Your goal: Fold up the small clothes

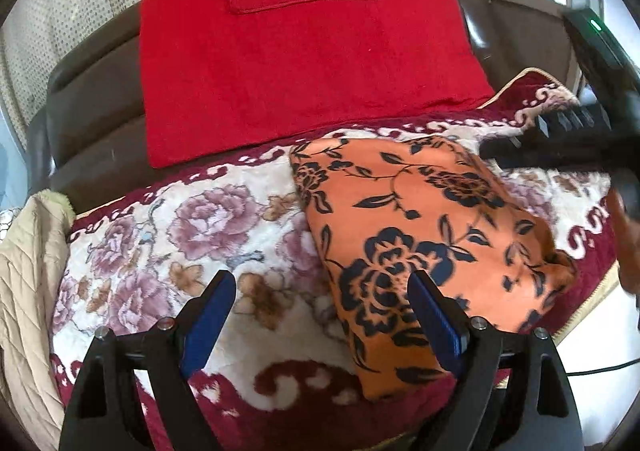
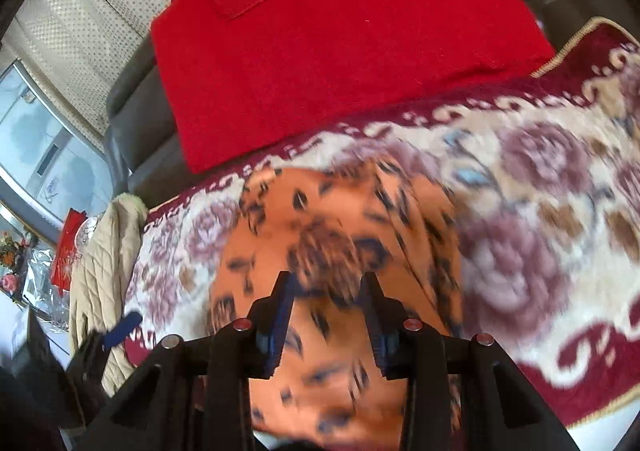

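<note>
Left wrist view: left tool (image 1: 322,293) spread apart, empty, over floral blanket (image 1: 168,235); folded orange floral cloth (image 1: 432,235) lower right, sharp. Right wrist view: cloth (image 2: 332,235) blurred at centre, right tool (image 2: 328,283) apart above it. Red towel (image 2: 340,51) fills upper frame.

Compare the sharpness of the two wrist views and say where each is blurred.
Left wrist view: mostly sharp, the orange floral cloth and floral blanket crisp; only the right gripper at the edge smears. Right wrist view: heavy motion blur over the orange floral cloth and blanket, while the red cloth behind stays clearer. Both show fisheye bending and dark corners.
</note>
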Available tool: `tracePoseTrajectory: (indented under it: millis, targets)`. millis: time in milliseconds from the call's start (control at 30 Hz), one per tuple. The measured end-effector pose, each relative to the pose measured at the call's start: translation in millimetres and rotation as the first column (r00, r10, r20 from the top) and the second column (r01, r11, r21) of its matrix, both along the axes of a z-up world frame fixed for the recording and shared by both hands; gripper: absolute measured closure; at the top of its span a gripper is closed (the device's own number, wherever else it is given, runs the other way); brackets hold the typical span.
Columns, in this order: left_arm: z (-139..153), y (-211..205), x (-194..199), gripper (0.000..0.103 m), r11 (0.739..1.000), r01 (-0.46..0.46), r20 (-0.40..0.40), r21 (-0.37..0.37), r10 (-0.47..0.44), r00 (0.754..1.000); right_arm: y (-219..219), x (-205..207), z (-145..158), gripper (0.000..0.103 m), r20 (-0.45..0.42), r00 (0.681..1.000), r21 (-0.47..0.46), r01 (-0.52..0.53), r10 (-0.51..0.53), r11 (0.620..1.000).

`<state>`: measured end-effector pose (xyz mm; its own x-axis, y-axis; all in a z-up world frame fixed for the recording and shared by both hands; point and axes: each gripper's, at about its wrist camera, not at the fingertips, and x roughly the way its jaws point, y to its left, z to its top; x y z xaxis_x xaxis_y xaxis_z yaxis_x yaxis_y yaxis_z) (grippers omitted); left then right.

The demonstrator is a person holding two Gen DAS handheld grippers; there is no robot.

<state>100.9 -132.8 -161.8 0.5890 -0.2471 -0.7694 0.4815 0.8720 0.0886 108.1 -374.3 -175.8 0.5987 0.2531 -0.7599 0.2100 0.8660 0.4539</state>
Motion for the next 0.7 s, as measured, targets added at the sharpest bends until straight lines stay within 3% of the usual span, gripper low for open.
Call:
tracePoseTrajectory:
  millis: [200,333,367,533,700]
  targets:
    - [-18.3,-1.9,15.7,0.014,0.999,-0.028,-0.028,0.046,0.029,0.999,3.6,67.8,-23.2,0.066,-0.040,0.999,-0.003,0.007,-0.007,1.000]
    - [-30.7,-4.9,22.2,0.014,0.997,-0.039,-0.041,0.068,0.042,0.998,-1.4,99.4,-74.9,0.066,-0.139,0.990,-0.009,0.031,-0.032,0.999]
    - [-31.8,-5.9,22.6,0.014,0.997,-0.039,-0.042,0.070,0.042,0.998,-2.4,101.9,-82.8,0.066,-0.117,0.993,-0.007,0.028,-0.028,1.000]
    - [-27.4,-5.9,20.1,0.014,0.996,-0.041,-0.031,0.076,0.044,0.999,-6.0,93.9,-76.3,0.066,-0.093,0.995,0.002,0.034,-0.034,0.999]
    - [-16.0,-0.3,9.3,0.014,0.997,-0.048,-0.021,0.059,0.049,0.999,-2.7,57.4,-49.3,0.064,-0.049,0.998,0.011,0.025,-0.025,1.000]
